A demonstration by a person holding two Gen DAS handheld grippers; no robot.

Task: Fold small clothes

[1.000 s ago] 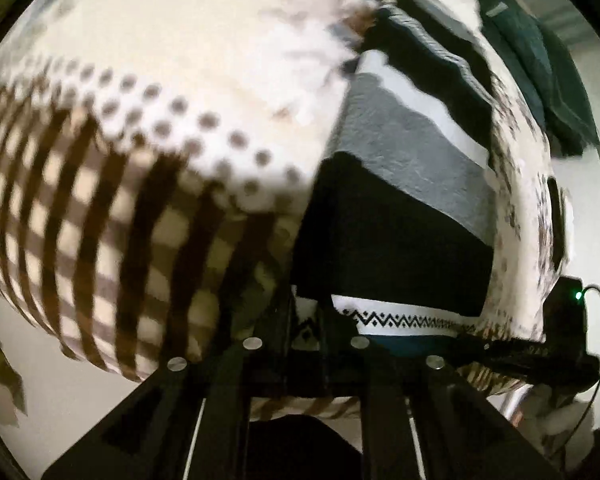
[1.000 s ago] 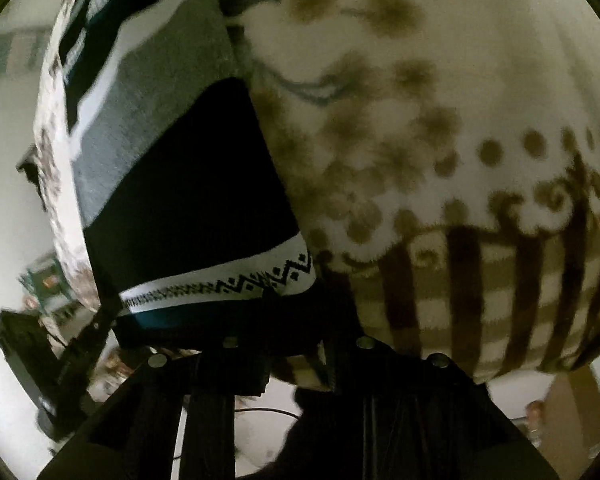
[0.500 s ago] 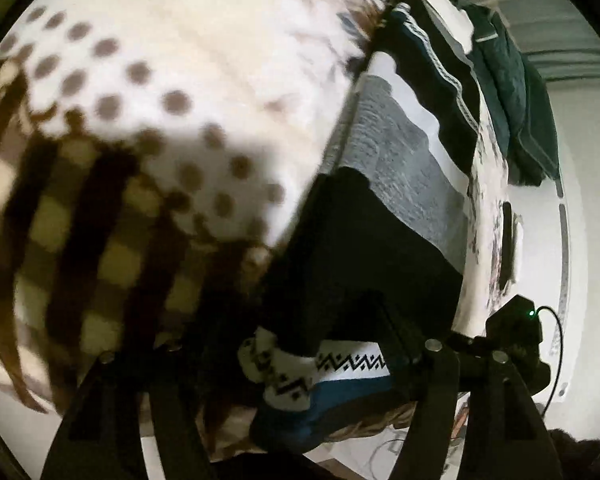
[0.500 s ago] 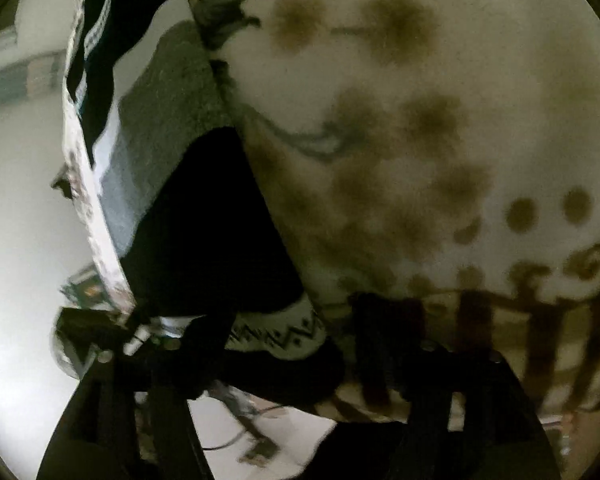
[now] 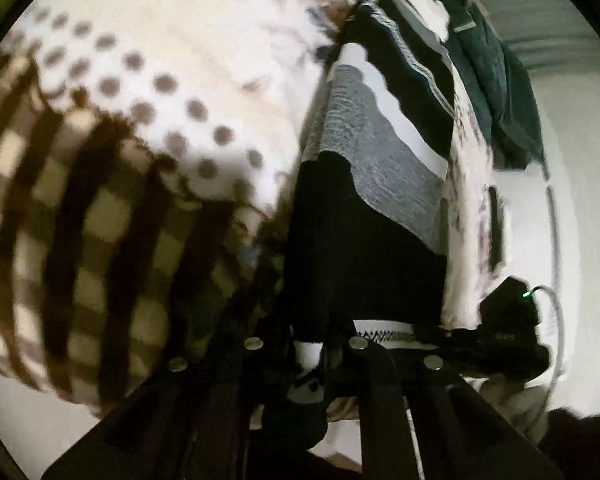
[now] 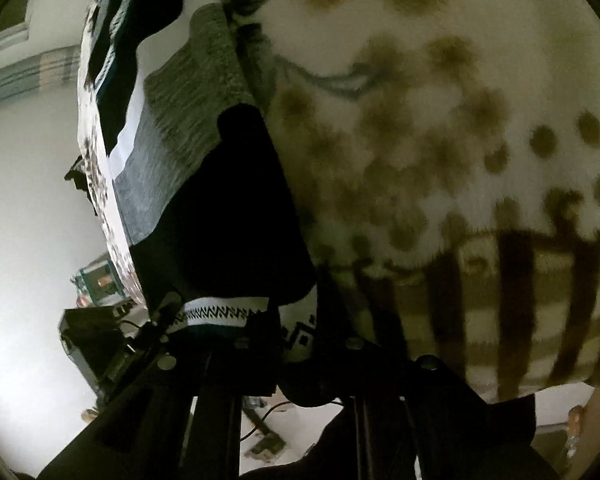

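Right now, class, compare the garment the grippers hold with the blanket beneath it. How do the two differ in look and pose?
1. The garment has broad black, grey and white bands; the blanket is cream with brown dots and brown stripes.
2. The garment has a zigzag-trimmed hem; the blanket shows none.
3. The garment's hem is pinched by the left gripper and the right gripper; the blanket lies spread, ungripped.
Both are soft textiles.

The blanket (image 5: 188,80) looks like fluffy, matt fleece; at its three o'clock, the striped garment (image 5: 384,168) is ribbed knit cloth; the left gripper (image 5: 306,354) matt black plastic with shiny metal screws.
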